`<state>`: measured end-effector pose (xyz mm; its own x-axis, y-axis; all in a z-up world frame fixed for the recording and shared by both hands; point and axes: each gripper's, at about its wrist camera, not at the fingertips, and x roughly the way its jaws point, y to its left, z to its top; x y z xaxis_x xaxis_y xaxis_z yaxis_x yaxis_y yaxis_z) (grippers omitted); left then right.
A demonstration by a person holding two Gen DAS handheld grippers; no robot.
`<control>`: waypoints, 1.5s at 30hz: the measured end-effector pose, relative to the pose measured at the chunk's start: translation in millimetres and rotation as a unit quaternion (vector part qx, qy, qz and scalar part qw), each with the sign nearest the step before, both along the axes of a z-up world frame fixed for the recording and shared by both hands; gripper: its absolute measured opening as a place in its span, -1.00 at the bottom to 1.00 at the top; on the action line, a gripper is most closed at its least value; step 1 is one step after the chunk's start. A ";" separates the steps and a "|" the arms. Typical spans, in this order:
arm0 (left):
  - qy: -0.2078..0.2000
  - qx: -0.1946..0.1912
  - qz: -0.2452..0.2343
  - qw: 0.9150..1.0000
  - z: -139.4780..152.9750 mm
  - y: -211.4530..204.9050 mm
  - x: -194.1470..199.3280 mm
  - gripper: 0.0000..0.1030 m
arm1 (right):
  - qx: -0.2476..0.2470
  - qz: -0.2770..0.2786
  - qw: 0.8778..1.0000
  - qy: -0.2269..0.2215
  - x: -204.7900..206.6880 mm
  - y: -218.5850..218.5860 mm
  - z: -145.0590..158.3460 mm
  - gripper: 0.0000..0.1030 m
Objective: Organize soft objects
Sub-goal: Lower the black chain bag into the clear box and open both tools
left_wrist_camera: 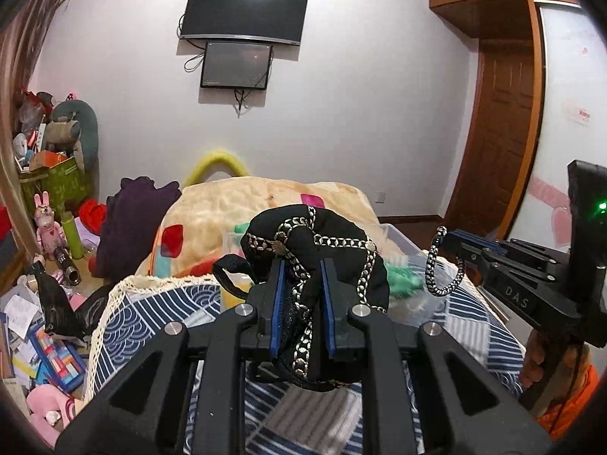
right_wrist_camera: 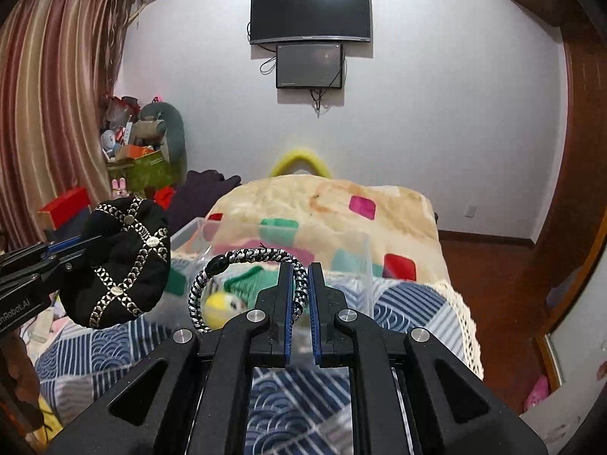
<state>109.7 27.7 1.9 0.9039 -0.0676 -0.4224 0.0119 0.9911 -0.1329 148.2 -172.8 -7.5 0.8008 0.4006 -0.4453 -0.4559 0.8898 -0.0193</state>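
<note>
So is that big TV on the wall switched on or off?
Off, it seems: the TV has a dark screen showing only a ceiling light's reflection.

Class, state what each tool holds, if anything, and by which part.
Left tool: black hat, pinched by its fabric. Right tool: braided bracelet, gripped on its cord.

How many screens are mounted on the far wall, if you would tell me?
2. The larger dark screen hangs high on the wall opposite the bed; the smaller screen sits directly beneath it, with cables dangling below. Both are off. None seem hidden.
</note>
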 end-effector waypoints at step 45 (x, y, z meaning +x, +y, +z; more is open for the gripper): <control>0.038 0.027 -0.010 0.999 -6.4 -0.5 32.7 -0.16 | -0.027 0.022 0.998 0.057 32.8 21.2 -8.9 -0.25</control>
